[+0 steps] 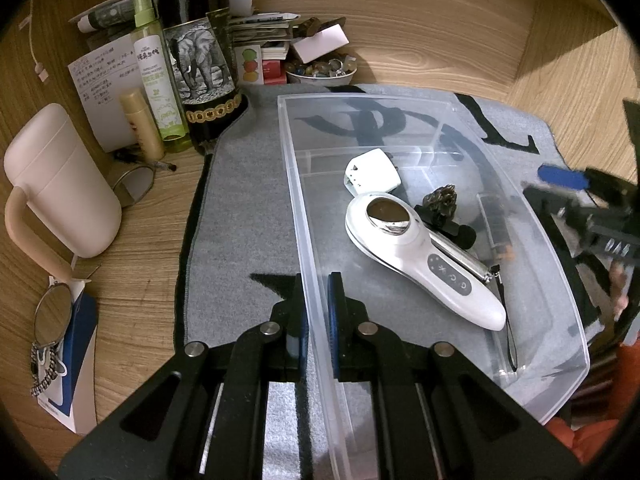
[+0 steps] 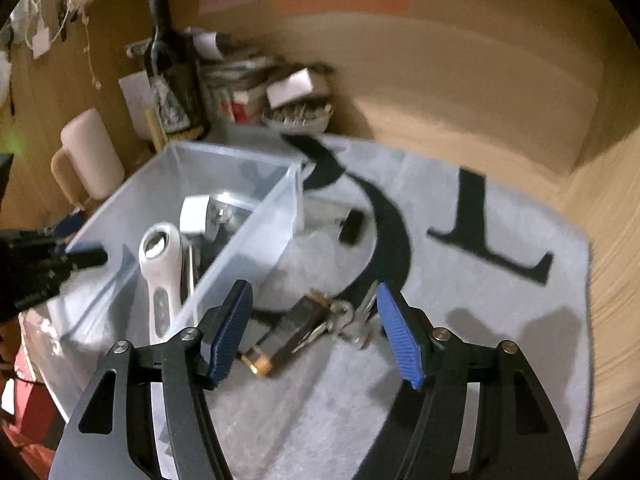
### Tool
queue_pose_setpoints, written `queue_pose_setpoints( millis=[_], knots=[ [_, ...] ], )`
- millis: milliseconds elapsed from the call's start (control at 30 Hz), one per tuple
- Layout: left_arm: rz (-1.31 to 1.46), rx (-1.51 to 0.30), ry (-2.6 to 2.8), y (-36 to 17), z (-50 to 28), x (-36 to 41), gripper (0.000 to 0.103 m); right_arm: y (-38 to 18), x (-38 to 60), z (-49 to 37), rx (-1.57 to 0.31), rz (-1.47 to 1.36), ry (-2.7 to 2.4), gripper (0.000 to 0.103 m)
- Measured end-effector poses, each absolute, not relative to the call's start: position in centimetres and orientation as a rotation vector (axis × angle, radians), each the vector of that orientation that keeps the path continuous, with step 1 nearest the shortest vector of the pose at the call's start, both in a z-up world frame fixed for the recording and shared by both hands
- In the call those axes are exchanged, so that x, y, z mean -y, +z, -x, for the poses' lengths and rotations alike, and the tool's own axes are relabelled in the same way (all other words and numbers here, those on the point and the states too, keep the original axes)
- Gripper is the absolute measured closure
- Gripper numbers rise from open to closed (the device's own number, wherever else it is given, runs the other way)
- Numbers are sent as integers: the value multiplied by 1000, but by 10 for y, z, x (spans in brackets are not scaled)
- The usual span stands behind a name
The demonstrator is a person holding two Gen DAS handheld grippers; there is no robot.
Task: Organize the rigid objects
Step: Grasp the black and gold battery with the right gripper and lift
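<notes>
A clear plastic bin [image 1: 560, 280] sits on a grey mat [image 1: 240, 216]. In it lie a white handheld device [image 1: 424, 264], a white square gadget [image 1: 372, 176] and a dark clip-like piece [image 1: 440, 204]. My left gripper [image 1: 318, 312] is shut on the bin's left wall. The right gripper [image 2: 316, 332] is open above a dark brass-tipped item with keys [image 2: 296, 332] lying on the mat [image 2: 480, 320] beside the bin [image 2: 256, 232]. A small black block [image 2: 352, 226] lies farther back. The right gripper also shows blurred in the left wrist view [image 1: 568, 184].
At the back left stand a dark wine bottle [image 1: 200, 60], a green spray bottle [image 1: 156, 76], a cream tube [image 1: 142, 124] and a bowl of small things [image 1: 320, 70]. A pink mug [image 1: 60, 184] and round mirrors [image 1: 52, 312] lie left. Wooden walls enclose the desk.
</notes>
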State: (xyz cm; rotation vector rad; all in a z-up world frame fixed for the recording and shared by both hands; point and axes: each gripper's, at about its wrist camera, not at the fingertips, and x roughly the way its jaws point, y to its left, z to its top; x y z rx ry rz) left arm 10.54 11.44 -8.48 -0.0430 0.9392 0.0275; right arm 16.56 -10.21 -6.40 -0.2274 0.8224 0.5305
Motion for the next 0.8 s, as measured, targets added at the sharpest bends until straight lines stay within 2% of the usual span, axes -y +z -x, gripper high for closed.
queue_pose_setpoints(
  millis=[67, 367, 433, 500, 800],
  knots=[
    [44, -939, 27, -85, -105, -114, 96, -75, 100, -165, -842, 241, 536, 44],
    [43, -939, 27, -85, -105, -115, 96, -108, 85, -166, -930, 284, 582, 67],
    [43, -939, 26, -85, -105, -115, 96, -110, 81, -163, -913, 317, 579, 68],
    [44, -938, 26, -85, -105, -114, 96, -110, 79, -162, -900, 346, 576, 74],
    [42, -939, 26, -85, -105, -114, 96, -111, 77, -161, -873, 397, 554, 82]
  ],
)
